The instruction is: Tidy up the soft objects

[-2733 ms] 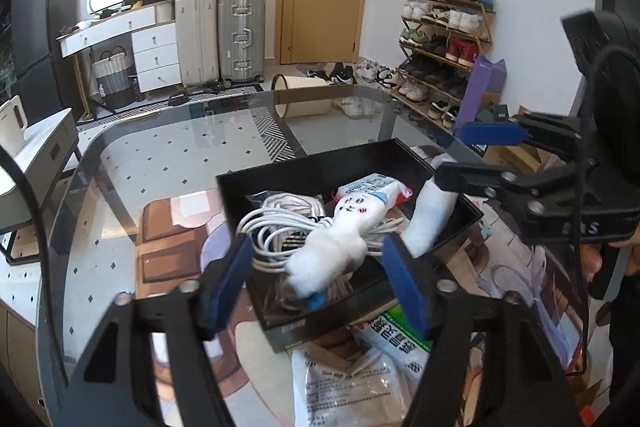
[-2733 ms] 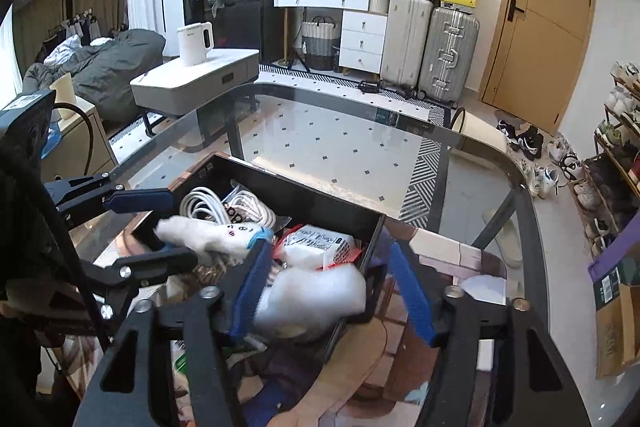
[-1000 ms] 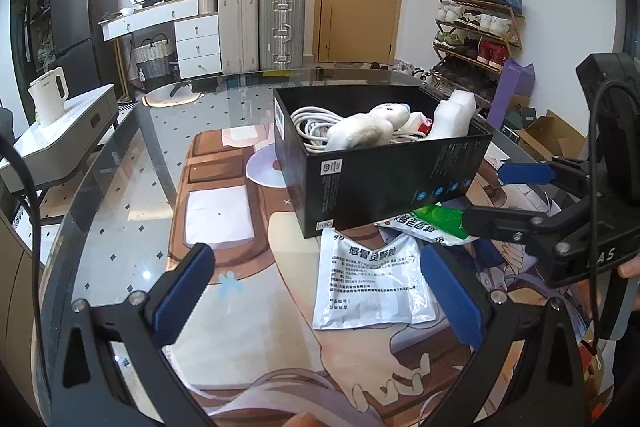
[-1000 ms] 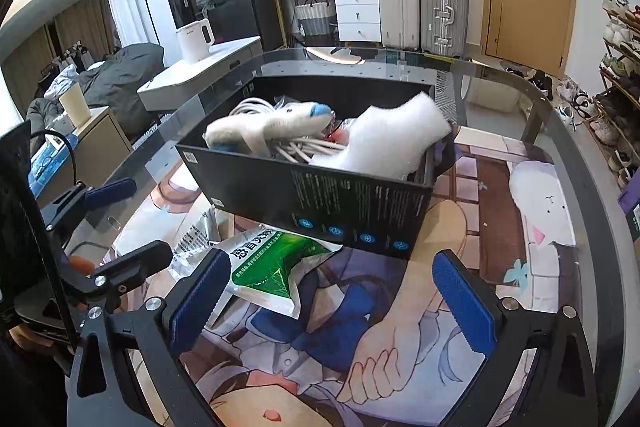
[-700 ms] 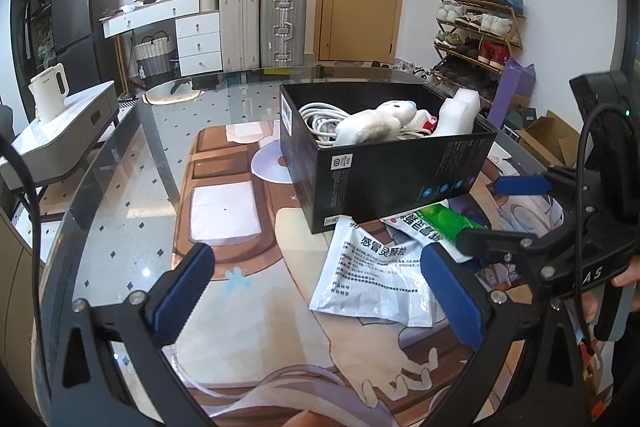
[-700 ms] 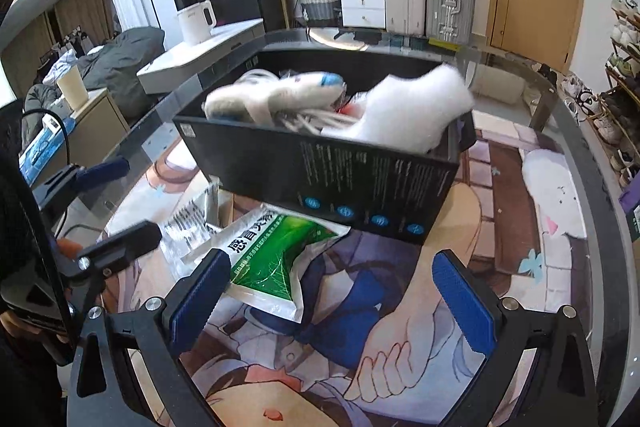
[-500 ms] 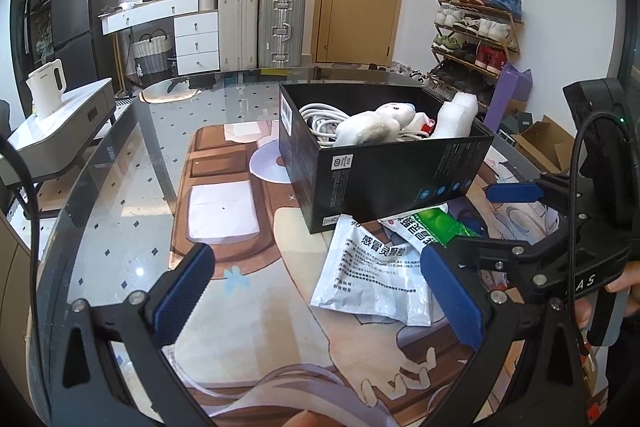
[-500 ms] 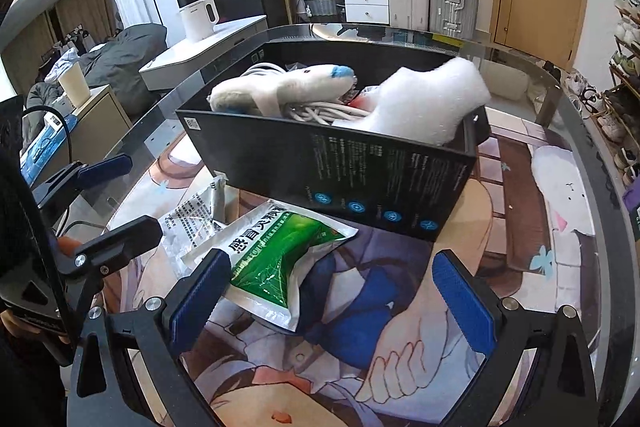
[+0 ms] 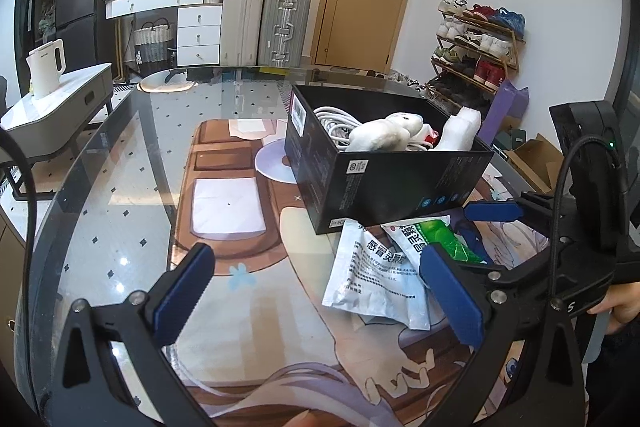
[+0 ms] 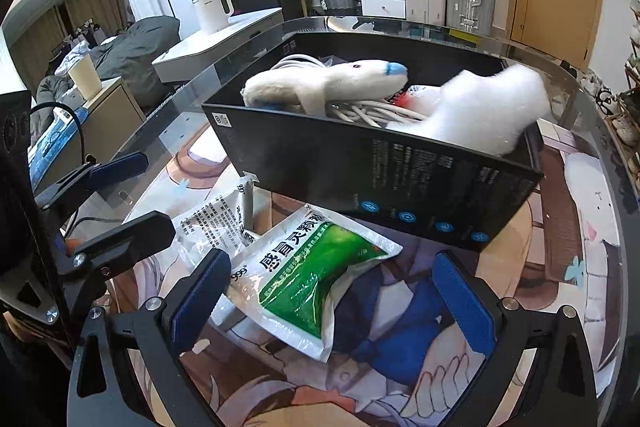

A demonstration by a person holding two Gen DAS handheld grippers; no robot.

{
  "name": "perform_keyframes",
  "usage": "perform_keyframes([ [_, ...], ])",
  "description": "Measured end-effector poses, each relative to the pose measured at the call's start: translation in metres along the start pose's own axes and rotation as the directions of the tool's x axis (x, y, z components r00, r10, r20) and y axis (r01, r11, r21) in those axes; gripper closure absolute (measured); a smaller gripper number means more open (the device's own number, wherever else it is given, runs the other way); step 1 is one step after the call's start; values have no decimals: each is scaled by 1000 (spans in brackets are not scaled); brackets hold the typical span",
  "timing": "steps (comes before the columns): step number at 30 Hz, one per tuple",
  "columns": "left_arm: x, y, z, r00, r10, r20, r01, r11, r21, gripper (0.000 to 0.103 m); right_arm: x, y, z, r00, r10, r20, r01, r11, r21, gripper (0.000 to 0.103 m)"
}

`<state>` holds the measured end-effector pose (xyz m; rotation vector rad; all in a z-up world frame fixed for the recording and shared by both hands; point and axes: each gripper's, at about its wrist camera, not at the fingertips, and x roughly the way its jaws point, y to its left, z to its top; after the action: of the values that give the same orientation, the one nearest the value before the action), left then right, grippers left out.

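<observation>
While a white plush toy (image 10: pixel 324 83), a second white fluffy piece (image 10: pixel 488 111) and a coil of white cable (image 9: pixel 332 121) already sit inside the black cardboard box (image 9: pixel 384 183) on the glass-topped table (image 9: pixel 120 187), two soft sachets lie outside it on the illustrated desk mat (image 9: pixel 256 307): a green-and-white medicine packet (image 10: pixel 308 267) and a white printed packet (image 9: pixel 372 279), the green one overlapping the white one, both just in front of the box's near wall. The left gripper (image 9: pixel 320 291) hovers low over the mat with its blue-padded jaws spread wide and nothing between them, the white packet lying near its right finger. The right gripper (image 10: pixel 332 295) is likewise spread and empty, poised directly over the green packet, which lies between its fingers without visibly touching either pad. Judging by this arrangement, the sorting appears well advanced but unfinished: the plush items are boxed, and the two packets look like the remaining pieces, if they count as soft objects to be stowed. The fluffy piece leans over the box's rim at one corner and may need tucking in.
</observation>
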<state>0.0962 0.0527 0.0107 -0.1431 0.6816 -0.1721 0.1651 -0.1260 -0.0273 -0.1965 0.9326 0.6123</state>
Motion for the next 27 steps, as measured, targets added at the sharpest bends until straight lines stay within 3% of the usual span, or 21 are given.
perform_keyframes([
  [14, 4, 0, -2, 1000, -16, -23, 16, 1000, -3, 0, 1, -24, -21, 994, -96, -51, 95, 995, -14, 1],
  [27, 8, 0, -1, 999, -30, -41, 30, 1000, -4, 0, 2, -21, -25, 993, -103, -56, 102, 995, -18, 1],
])
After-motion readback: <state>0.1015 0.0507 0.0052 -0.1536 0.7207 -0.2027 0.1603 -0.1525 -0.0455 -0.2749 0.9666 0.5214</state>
